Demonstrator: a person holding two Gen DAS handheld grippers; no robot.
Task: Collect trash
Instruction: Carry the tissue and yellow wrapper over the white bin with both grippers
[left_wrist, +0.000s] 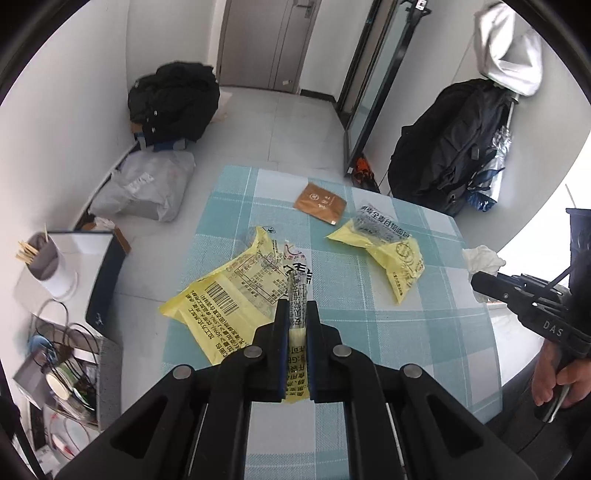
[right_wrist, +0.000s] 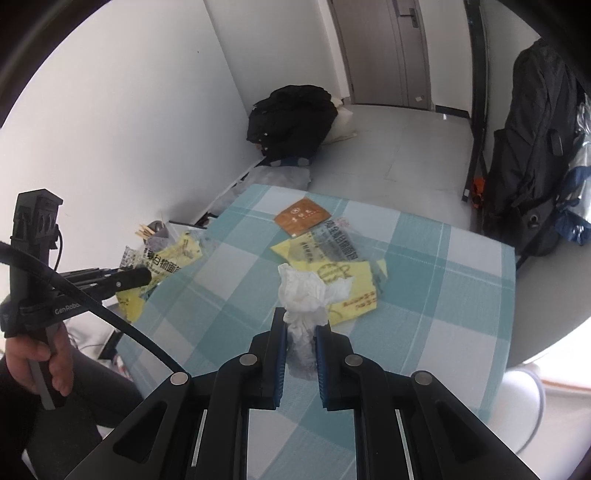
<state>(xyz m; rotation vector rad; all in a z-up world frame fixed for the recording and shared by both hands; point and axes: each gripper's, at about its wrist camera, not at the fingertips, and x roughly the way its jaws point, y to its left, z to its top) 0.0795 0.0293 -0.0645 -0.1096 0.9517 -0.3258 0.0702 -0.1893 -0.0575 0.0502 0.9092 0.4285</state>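
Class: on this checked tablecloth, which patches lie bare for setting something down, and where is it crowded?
Bare: the near right of the tablecloth, below the second yellow wrapper. Crowded: the middle and far part, with the yellow wrapper in the left gripper, the brown packet, and the tissue in the right gripper.

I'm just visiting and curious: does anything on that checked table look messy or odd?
Yes: litter. A torn yellow wrapper and a brown sachet lie loose; the left gripper pinches another yellow wrapper, the right gripper a crumpled tissue.
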